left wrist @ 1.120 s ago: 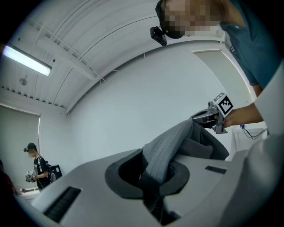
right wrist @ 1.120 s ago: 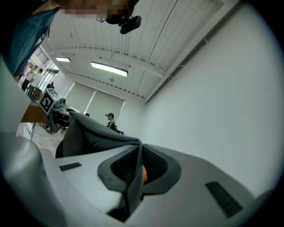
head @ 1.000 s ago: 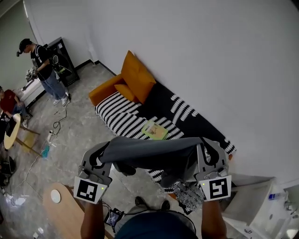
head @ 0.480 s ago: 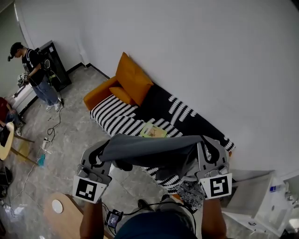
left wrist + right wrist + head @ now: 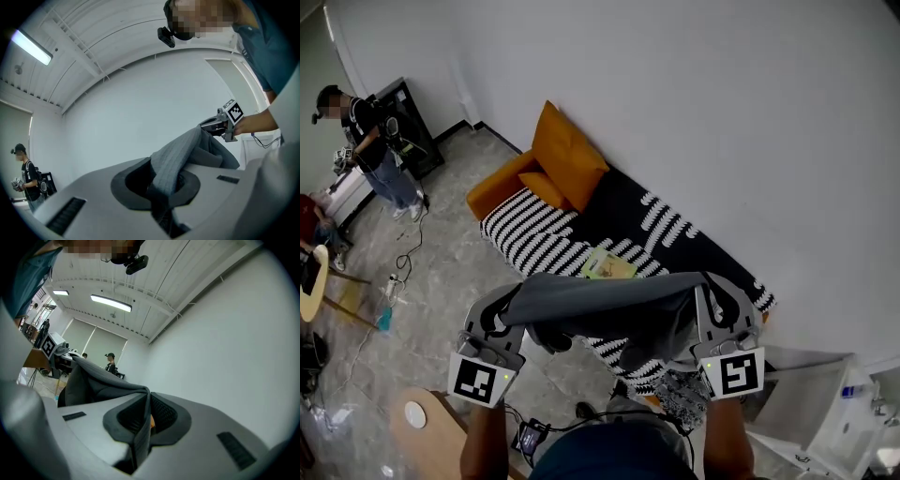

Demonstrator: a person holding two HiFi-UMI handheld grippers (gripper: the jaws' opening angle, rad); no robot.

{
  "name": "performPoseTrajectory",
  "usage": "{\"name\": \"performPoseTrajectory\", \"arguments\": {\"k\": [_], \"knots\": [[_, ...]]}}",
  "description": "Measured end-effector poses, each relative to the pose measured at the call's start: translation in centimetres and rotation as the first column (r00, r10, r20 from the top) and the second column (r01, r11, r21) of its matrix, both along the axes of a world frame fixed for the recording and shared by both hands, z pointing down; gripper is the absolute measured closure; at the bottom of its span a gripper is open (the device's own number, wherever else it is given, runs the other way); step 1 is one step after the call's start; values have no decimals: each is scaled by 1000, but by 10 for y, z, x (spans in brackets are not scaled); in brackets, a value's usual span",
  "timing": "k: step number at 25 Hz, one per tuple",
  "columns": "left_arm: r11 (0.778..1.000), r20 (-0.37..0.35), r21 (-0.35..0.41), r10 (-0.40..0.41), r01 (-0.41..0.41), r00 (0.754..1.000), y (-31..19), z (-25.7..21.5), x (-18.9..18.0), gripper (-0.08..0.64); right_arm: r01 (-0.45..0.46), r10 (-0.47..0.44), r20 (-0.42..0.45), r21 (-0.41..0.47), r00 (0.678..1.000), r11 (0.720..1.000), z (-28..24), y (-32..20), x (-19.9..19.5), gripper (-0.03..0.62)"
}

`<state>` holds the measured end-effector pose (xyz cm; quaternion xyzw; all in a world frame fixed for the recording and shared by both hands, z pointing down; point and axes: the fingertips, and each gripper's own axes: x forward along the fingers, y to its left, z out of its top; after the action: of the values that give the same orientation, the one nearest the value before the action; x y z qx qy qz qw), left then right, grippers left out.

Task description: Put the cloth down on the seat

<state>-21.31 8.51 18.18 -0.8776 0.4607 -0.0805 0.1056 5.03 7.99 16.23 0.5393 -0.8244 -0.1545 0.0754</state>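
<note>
A grey cloth [image 5: 600, 302] hangs stretched between my two grippers, in front of the seat and above the floor. My left gripper [image 5: 512, 306] is shut on its left corner and my right gripper [image 5: 703, 296] on its right corner. The seat is a low sofa [image 5: 542, 240] with a black-and-white striped cover and orange cushions [image 5: 569, 155], lying beyond the cloth. In the left gripper view the cloth [image 5: 177, 157] runs from the left gripper [image 5: 159, 199] across to the right gripper [image 5: 226, 124]. In the right gripper view the cloth [image 5: 96, 380] is pinched in the right gripper [image 5: 143, 427].
A green-yellow book [image 5: 607, 266] lies on the sofa seat. A patterned fabric [image 5: 680, 394] lies on the floor by the sofa's near end. A white box [image 5: 811, 403] stands at lower right, a wooden table [image 5: 427, 427] at lower left. A person [image 5: 375, 145] stands far left by a black cabinet [image 5: 417, 117].
Both grippers have carried the stretched cloth a little nearer to the sofa. Both stay shut on it, and the cloth hangs as before.
</note>
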Motion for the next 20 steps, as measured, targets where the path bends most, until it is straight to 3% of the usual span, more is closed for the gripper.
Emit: {"name": "performPoseTrajectory", "arguments": {"k": [20], "knots": [[997,36,2,-76,76,996,-73,6,51,535,74,-73,49,-9,996,997,10,-86,49,566]]}}
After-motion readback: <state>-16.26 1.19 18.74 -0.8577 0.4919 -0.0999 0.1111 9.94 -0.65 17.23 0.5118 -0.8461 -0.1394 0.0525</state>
